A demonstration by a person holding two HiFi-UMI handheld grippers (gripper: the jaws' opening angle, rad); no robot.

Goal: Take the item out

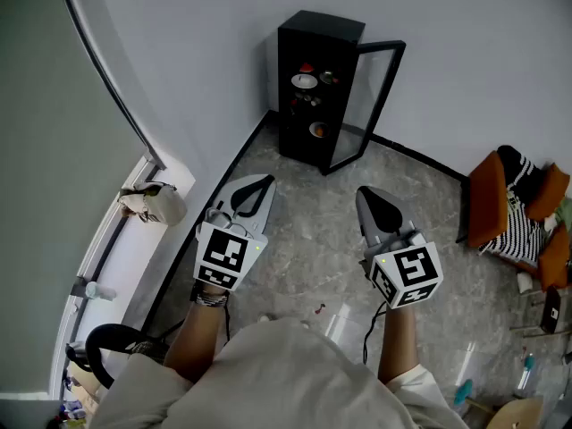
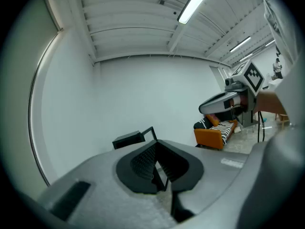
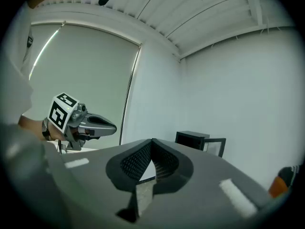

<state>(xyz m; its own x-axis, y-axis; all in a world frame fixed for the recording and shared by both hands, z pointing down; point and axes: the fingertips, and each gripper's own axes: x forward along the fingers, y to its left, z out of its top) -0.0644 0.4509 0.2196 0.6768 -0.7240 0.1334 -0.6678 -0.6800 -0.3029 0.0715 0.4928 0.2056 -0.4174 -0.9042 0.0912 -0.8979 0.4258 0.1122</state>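
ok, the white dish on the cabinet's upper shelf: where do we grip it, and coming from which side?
Likely its front rim, coming in level through the open front. The white dish looks low and wide inside the cabinet, whose side wall is solid and whose glass door stands swung aside.

I'm holding my left forearm [image 1: 202, 327] and right forearm [image 1: 399, 336] out ahead of my torso, side by side and well apart. My left gripper [image 1: 254, 189] points forward, tipped slightly downward, its fingers [image 2: 142, 160] closed tip to tip with nothing between them. My right gripper [image 1: 370, 198] sits level, its fingers likewise pressed together and empty.
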